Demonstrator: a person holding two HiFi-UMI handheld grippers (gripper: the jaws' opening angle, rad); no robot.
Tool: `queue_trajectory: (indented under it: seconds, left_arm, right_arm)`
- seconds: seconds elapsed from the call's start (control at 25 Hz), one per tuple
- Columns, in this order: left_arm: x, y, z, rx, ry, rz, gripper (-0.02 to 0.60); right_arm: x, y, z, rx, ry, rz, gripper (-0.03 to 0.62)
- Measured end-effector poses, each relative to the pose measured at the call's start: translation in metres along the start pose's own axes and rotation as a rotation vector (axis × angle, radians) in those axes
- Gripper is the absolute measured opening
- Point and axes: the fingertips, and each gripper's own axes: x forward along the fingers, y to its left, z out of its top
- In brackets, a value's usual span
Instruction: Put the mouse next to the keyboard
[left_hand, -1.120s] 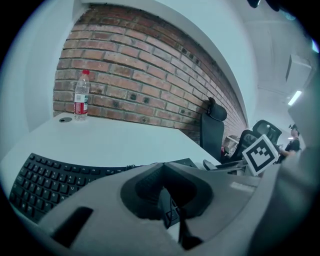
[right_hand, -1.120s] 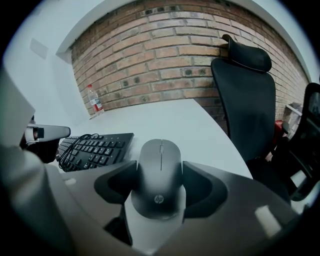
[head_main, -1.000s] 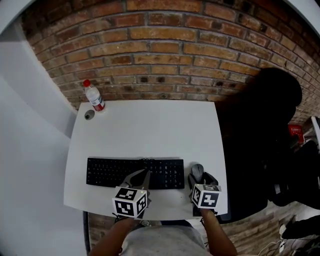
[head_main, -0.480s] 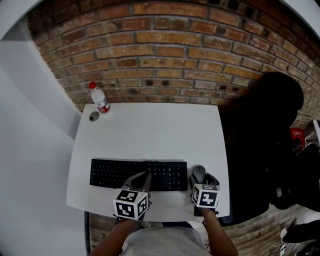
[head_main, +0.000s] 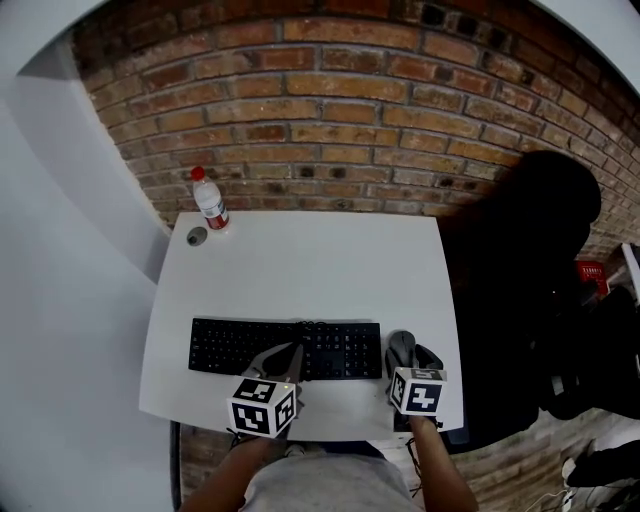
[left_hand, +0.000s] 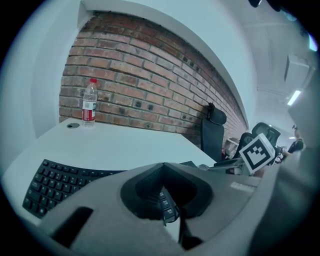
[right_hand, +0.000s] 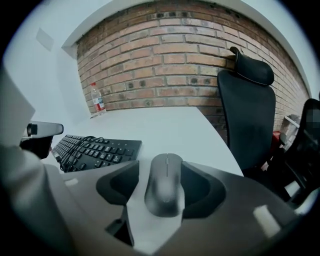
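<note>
A grey mouse (head_main: 402, 346) (right_hand: 165, 182) lies flat on the white table (head_main: 300, 270), just right of the black keyboard (head_main: 285, 348) (right_hand: 95, 149). My right gripper (head_main: 408, 353) (right_hand: 161, 171) straddles the mouse, one jaw on each side. Its jaws are closing, and a sliver of table still shows beside the left pad. My left gripper (head_main: 292, 351) (left_hand: 172, 220) hovers over the keyboard's (left_hand: 55, 182) front edge near its middle, with its jaws meeting at the tips and nothing between them.
A water bottle (head_main: 210, 200) (left_hand: 89, 102) stands at the table's far left corner with its cap (head_main: 197, 236) beside it. A brick wall runs behind. A black office chair (head_main: 520, 300) (right_hand: 250, 120) stands at the table's right edge, close to the mouse.
The head view has shifted a little. Mouse, keyboard and both grippers keep their places on the table.
</note>
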Motion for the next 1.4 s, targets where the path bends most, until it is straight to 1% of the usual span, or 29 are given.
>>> queue_trajectory:
  seconds: [0.04, 0.32, 0.56, 0.76, 1.0, 1.12, 1.2, 1.4]
  left_arm:
    - [-0.003, 0.001, 0.001, 0.002, -0.006, -0.001, -0.014]
    - [-0.026, 0.008, 0.008, 0.007, -0.042, 0.002, -0.014]
    - [-0.047, 0.014, 0.012, 0.008, -0.07, 0.008, -0.014]
    - [-0.064, 0.017, 0.017, 0.006, -0.094, 0.016, -0.014]
    - [-0.079, 0.021, 0.02, 0.012, -0.114, 0.022, -0.014]
    - [-0.086, 0.022, 0.018, 0.02, -0.119, 0.022, -0.014]
    - [-0.09, 0.022, 0.017, 0.022, -0.123, 0.023, -0.014]
    - [-0.1, 0.021, 0.02, 0.038, -0.132, 0.022, -0.014]
  right_arm:
    - [-0.003, 0.004, 0.003, -0.008, -0.013, 0.009, 0.258]
    - [-0.033, 0.045, 0.031, -0.05, -0.111, 0.093, 0.192]
    - [-0.061, 0.083, 0.047, -0.074, -0.197, 0.175, 0.157]
    - [-0.084, 0.108, 0.059, -0.104, -0.256, 0.225, 0.126]
    - [-0.106, 0.128, 0.062, -0.128, -0.299, 0.251, 0.085]
    - [-0.114, 0.132, 0.061, -0.138, -0.319, 0.247, 0.049]
    - [-0.12, 0.136, 0.061, -0.145, -0.333, 0.255, 0.008]
    - [-0.132, 0.145, 0.062, -0.157, -0.355, 0.274, 0.008]
